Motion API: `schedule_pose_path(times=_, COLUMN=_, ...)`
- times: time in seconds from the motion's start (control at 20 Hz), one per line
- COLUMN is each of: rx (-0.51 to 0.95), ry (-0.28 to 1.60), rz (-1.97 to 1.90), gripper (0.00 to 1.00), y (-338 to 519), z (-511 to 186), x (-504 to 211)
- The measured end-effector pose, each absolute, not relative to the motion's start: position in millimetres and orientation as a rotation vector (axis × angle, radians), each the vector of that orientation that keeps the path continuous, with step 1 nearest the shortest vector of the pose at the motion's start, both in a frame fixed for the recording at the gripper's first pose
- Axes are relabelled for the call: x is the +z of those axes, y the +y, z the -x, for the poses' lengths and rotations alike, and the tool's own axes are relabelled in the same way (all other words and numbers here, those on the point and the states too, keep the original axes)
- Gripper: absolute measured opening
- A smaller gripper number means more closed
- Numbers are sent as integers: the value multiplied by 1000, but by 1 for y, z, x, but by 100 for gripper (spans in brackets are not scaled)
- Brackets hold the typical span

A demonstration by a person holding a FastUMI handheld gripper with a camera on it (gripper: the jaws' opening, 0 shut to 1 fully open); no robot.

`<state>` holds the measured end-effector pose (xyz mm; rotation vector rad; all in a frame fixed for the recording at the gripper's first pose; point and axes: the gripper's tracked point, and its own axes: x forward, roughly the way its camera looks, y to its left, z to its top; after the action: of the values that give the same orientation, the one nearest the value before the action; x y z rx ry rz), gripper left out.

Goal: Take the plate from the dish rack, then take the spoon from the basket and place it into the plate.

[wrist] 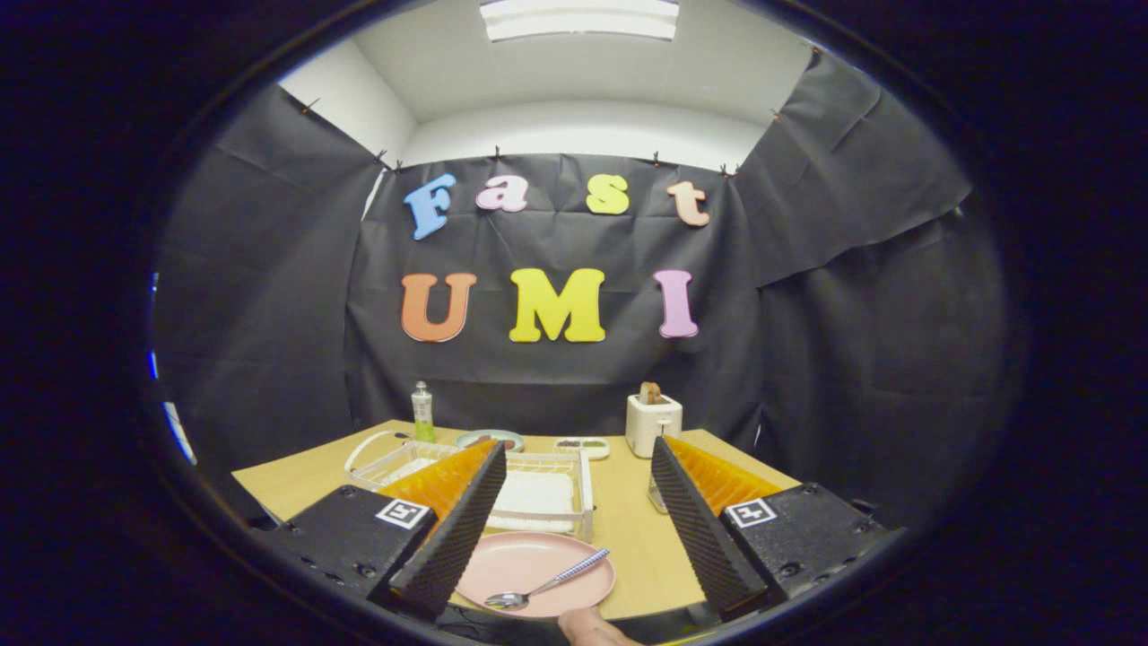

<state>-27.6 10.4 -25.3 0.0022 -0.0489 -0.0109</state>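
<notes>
Wide open, my tool [574,529] holds nothing. Its two fingers stand far apart, up above the table [641,525].

Between the fingers, low down near me at about 6 o'clock, sits the pink plate [516,561] on the table. The spoon [545,588] lies on the plate. Its bowl end is close to me, at the near rim. Its checked handle points away toward 2 o'clock and reaches the plate's rim on that side. So the spoon's long line runs from 8 o'clock to 2 o'clock.

Just beyond the plate, at 12 o'clock, is the white dish rack [547,493]. Past my left finger I see a white wire basket [390,458].

I think the job looks done, since the plate is out of the rack and the spoon is in it. My next move, I think, is only to pull straight back, away from the plate.

A fingertip [587,625] shows just below the plate.
</notes>
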Motion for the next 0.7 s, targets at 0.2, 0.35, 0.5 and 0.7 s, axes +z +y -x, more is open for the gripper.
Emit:
schedule_pose_path(times=0.2, rx=-3, ry=-1, rz=-29, gripper=100, y=-2, z=38, x=-23)
schedule_pose_path(times=0.35, rx=-38, ry=10, rz=-34, gripper=100, y=-24, z=36, x=-18)
schedule_pose_path(times=0.5, rx=-88, ry=-25, rz=-29, gripper=100, y=-39, z=41, x=-9)
schedule_pose_path(times=0.7, rx=-76, ry=0, rz=-4, gripper=100, y=-36, z=41, x=-15)
